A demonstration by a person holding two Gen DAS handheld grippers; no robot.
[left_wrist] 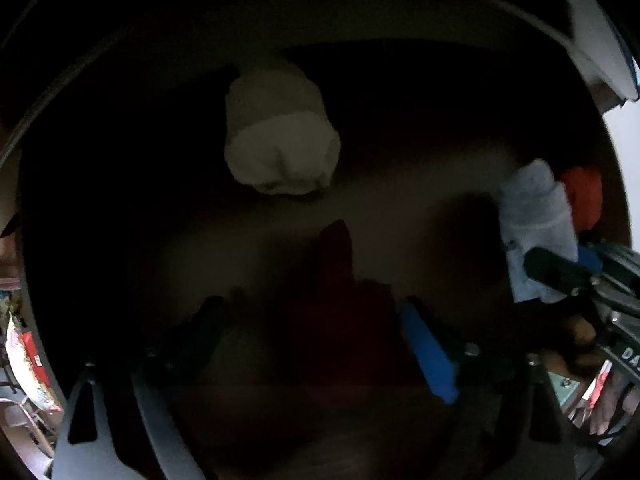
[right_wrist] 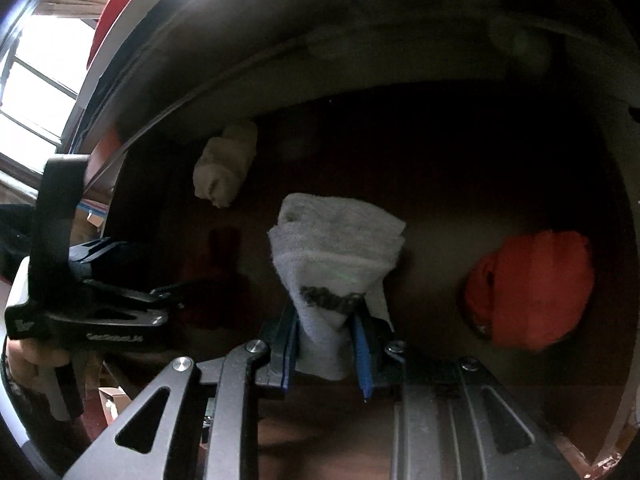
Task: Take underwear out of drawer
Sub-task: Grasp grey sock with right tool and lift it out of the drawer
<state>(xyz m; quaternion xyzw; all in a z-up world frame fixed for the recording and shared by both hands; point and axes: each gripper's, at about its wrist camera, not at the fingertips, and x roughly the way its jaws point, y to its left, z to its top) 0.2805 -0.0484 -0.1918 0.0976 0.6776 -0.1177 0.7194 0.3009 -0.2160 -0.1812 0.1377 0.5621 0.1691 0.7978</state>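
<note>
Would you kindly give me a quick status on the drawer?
Right gripper shut on grey folded underwear. Left gripper open over dark red garment. Nothing blocking.

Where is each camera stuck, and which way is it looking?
Left wrist: sits on the left gripper, looks down into the dark drawer at a dark red garment; its two fingers show.
Right wrist: sits on the right gripper, looks into the drawer; its fingers pinch the grey garment; a hand shows.
Both views share the white roll, the grey garment and the orange-red garment.
</note>
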